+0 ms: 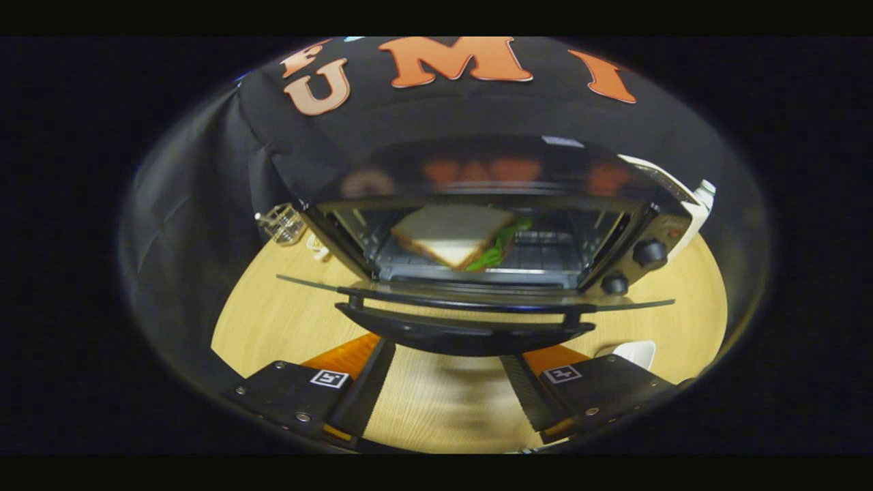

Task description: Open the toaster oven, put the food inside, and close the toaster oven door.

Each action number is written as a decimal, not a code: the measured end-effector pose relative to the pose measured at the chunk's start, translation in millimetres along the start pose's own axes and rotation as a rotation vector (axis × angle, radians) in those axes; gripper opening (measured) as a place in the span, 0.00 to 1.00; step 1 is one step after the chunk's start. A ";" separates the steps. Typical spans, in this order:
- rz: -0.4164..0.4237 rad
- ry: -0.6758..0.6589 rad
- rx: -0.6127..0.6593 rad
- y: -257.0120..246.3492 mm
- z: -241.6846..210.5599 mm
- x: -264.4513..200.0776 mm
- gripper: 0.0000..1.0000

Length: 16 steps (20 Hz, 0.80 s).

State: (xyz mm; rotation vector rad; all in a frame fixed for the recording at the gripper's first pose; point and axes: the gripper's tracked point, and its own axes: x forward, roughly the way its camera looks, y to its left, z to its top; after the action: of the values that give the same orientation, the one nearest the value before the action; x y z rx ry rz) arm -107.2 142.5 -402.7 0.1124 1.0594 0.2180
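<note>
While the door hangs down flat, the scene runs left to right like this:

Far left, behind: a small wire basket stands on the wooden worktop just beside the toaster oven's left wall; a small pale thing next to it is too blurred to name.

Left tong finger: black finger with a square marker tag, an orange part behind it, its base cut off below.

Tongs: the tongs stand apart and grip nothing; bare worktop shows between the fingers.

Door: the glass door lies open, about level, with its black handle just ahead of the fingertips; whether the tips touch the handle cannot be told.

Toaster oven: the toaster oven sits beyond the door, mouth open toward the tongs.

Food: a sandwich of white bread with green leaf at its right edge rests on the oven's wire rack, inside the cavity, well beyond the fingers and slightly left of centre.

Knobs: two black knobs on the oven's right panel, one above the other.

Right, behind: a white object rises behind the oven's right side, mostly hidden.

Right, near: a white rounded item on the worktop beside the right finger, partly hidden by it.
</note>
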 end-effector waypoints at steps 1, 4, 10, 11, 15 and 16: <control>-0.001 -0.027 0.014 -2.1 11.6 1.8 0.88; -0.012 -0.107 0.018 -12.8 41.8 -2.9 0.88; -0.004 -0.199 -0.013 -14.5 67.0 -33.9 0.91; -0.004 -0.233 -0.032 -14.9 73.8 -44.6 0.90; -0.017 -0.426 -0.093 -22.4 116.2 -95.8 0.92; -0.022 -0.474 -0.096 -25.6 128.0 -106.7 0.92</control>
State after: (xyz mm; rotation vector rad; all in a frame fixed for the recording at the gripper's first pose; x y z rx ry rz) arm -42.4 94.6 -254.6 0.0613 0.5771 0.2087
